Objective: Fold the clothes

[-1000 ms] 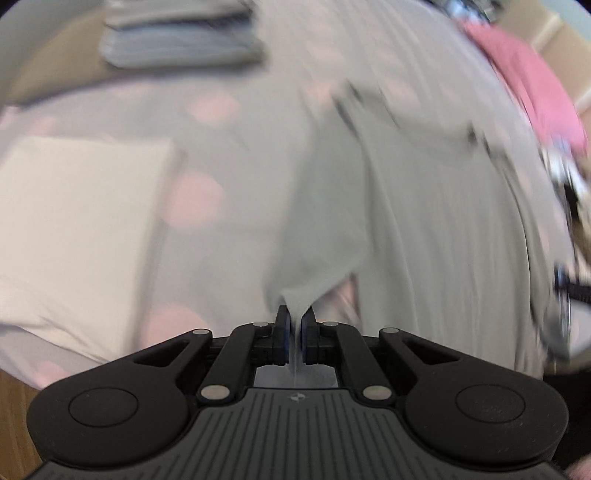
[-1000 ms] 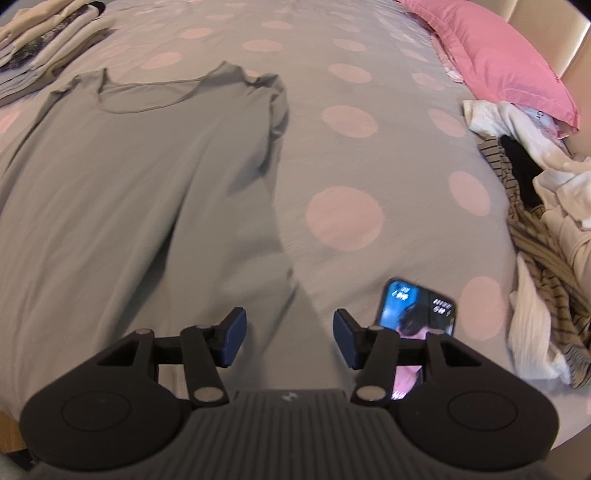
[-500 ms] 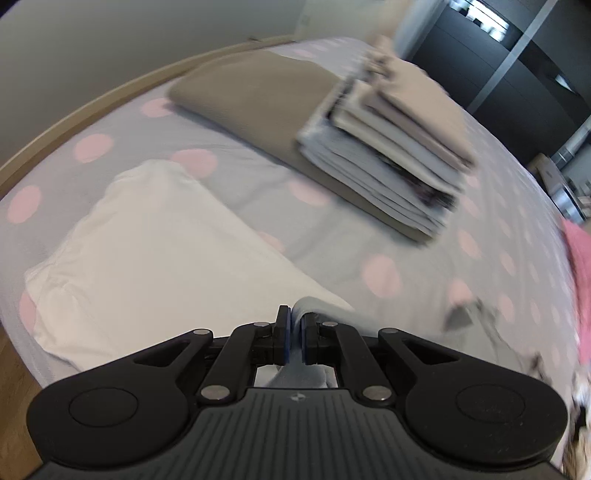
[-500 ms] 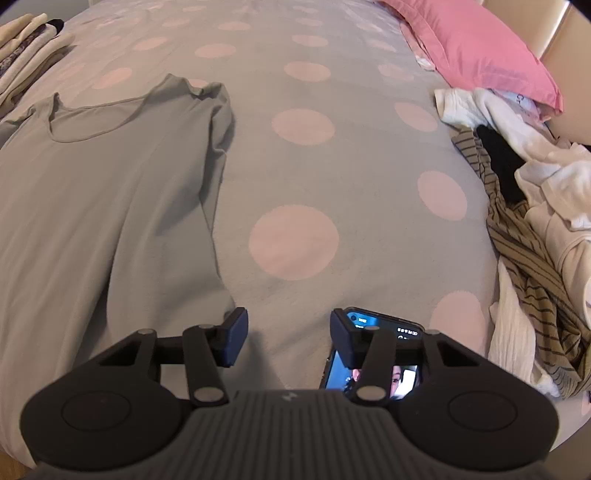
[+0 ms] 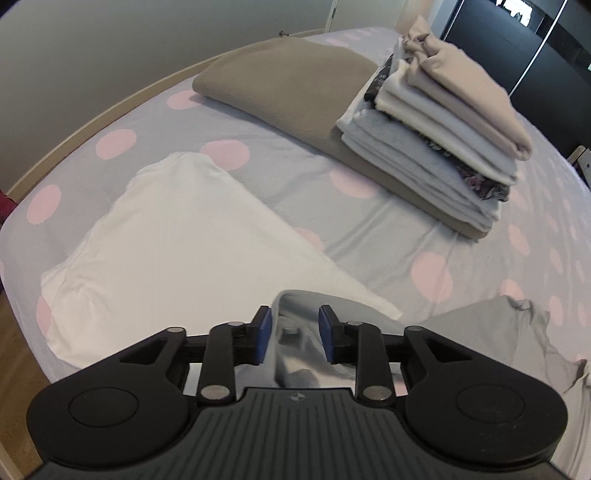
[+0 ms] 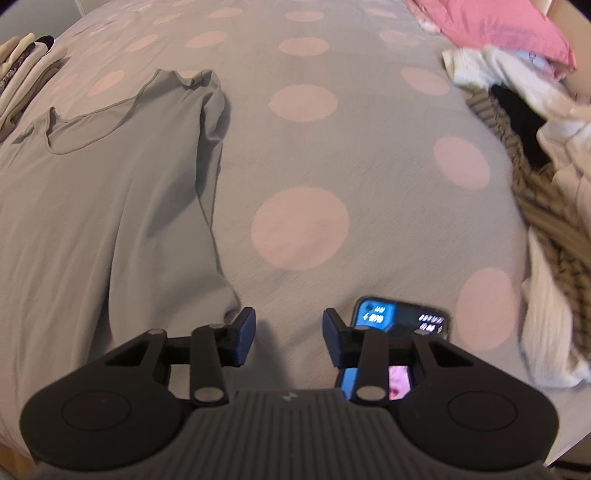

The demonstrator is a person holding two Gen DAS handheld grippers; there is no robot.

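While my left gripper [image 5: 291, 334] opens its blue-padded jaws, a bunched fold of the grey long-sleeved top [image 5: 295, 325] lies loose between them, the pads no longer pressing it. That part of the top rests on the near edge of a flat white folded garment [image 5: 177, 243] spread on the grey bedsheet with pink dots [image 5: 436, 236]. Beyond it stands a stack of folded clothes in beige, white and grey [image 5: 443, 122], set on a folded brown blanket [image 5: 291, 81]. My right gripper [image 6: 289, 332] hangs over bare sheet with its jaws closing on nothing, the top's body [image 6: 103, 206] lying flat just to its left, neckline away from me. A smartphone with a lit screen [image 6: 400, 319] lies just beside the right finger. A heap of unfolded clothes, striped brown and white [image 6: 543, 199], sits at the right edge, below a pink pillow [image 6: 491, 26].
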